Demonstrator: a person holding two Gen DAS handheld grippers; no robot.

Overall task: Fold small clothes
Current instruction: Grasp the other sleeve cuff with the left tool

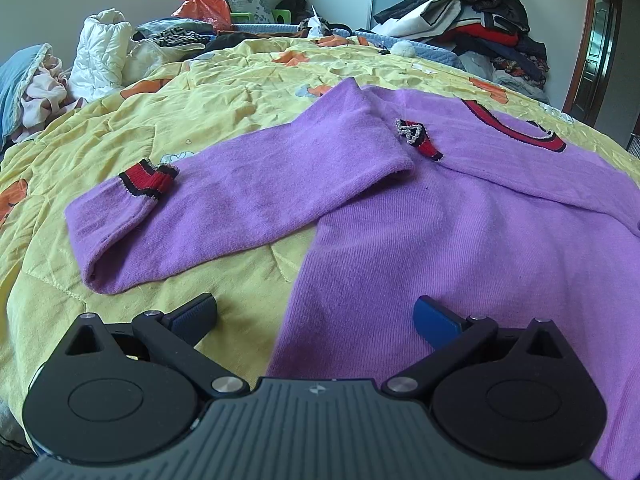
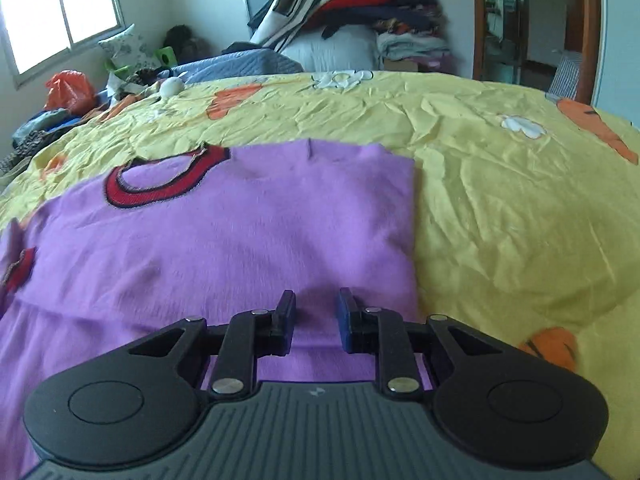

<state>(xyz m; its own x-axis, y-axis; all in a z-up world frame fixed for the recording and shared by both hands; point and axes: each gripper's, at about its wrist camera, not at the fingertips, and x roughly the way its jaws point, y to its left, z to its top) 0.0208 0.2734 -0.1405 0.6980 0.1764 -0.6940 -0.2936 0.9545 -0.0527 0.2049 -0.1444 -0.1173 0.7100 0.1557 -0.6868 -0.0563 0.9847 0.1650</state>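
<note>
A small purple sweater [image 1: 460, 232] with red and black trim lies flat on the yellow bedspread [image 1: 224, 92]. Its left sleeve [image 1: 224, 208] stretches out to the left, the cuff [image 1: 148, 180] turned back on it. The other sleeve is folded across the chest, and its cuff [image 1: 418, 140] lies below the collar [image 1: 516, 130]. My left gripper [image 1: 316, 316] hovers wide open over the hem's left edge, one finger above the bedspread and one above the sweater. My right gripper [image 2: 316, 312] is over the sweater [image 2: 224, 248] near its folded right side, open only narrowly, with fabric showing in the gap.
Heaps of clothes [image 1: 472, 12] and a white quilted jacket [image 1: 100, 52] crowd the far side of the bed. An orange bag [image 2: 68, 90] sits under the window. A doorway [image 2: 528, 28] stands at the right. Bare bedspread [image 2: 520, 208] spreads to the right of the sweater.
</note>
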